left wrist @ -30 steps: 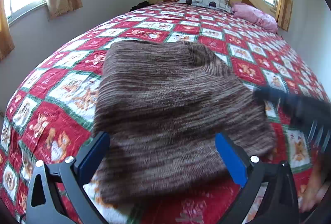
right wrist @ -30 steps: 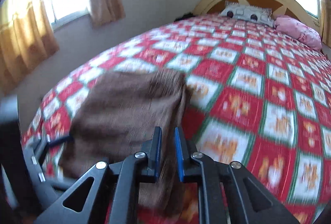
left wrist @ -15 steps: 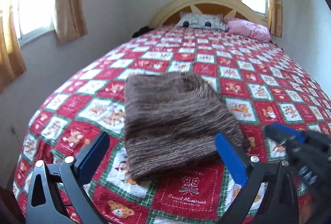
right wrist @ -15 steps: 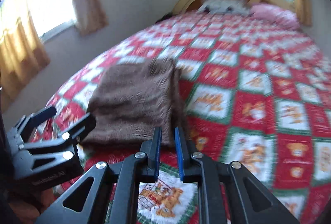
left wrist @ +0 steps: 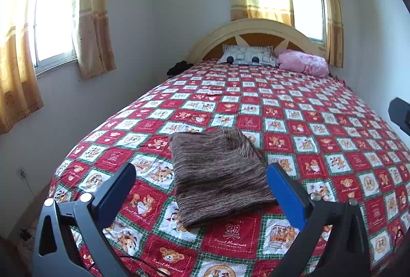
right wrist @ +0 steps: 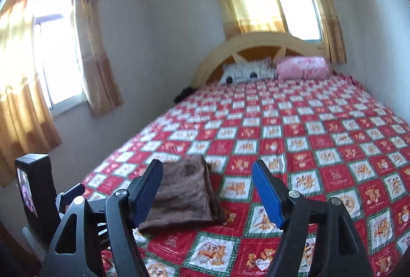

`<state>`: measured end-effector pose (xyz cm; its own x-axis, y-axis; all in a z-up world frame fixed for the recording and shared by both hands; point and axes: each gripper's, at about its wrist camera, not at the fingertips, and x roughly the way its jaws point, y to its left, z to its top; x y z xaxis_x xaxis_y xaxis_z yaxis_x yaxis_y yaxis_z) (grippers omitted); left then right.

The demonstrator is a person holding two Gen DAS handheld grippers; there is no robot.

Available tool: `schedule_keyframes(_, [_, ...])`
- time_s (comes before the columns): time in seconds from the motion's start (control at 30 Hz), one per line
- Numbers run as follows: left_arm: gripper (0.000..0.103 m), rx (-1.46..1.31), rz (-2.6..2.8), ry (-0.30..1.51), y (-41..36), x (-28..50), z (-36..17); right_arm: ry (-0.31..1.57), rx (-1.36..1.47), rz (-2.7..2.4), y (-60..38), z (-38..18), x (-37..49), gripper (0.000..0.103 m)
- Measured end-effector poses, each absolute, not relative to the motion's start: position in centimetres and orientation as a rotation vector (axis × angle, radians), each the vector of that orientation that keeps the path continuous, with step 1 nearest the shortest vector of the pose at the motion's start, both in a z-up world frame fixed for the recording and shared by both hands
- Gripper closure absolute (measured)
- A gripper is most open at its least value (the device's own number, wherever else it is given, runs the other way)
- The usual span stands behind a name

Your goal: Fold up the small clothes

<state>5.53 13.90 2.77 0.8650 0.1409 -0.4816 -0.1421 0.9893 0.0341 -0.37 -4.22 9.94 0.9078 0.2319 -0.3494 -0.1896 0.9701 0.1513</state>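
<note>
Red quilt [left wrist: 294, 123] spreads wide at 12 and 3 o'clock. Folded brown knit [left wrist: 217, 174] lies flat nr its 6 o'clock edge. My L tongs [left wrist: 201, 190] & R tongs [right wrist: 207, 190] hover spread, holding nothing.

Folded garment [left wrist: 217, 174] lying on the bed [left wrist: 307, 108] near its foot, toward the left side, two pillows [left wrist: 247, 58] side by side at the headboard [left wrist: 253, 28] behind, windows [left wrist: 306, 7] behind and left
</note>
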Motion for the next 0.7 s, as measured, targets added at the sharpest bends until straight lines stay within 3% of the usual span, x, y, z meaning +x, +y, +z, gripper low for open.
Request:
schedule_keyframes(0.2, [0.0, 0.05, 0.169, 0.498, 13.5, 4.0, 3.6, 0.297, 0.043, 0.117, -3.4, 9.7, -2.9, 0.03])
schedule_keyframes(0.47, [0.0, 0.081, 0.185, 0.548, 12.9, 3.3, 1.7, 0.471, 0.059, 0.095, -2.5, 4.8, -1.6, 0.03])
schedule_keyframes(0.7, [0.0, 0.061, 0.15, 0.579, 11.6, 3.2, 0.8, 0.497, 0.04, 0.069, -2.4, 3.7, -1.9, 0.03])
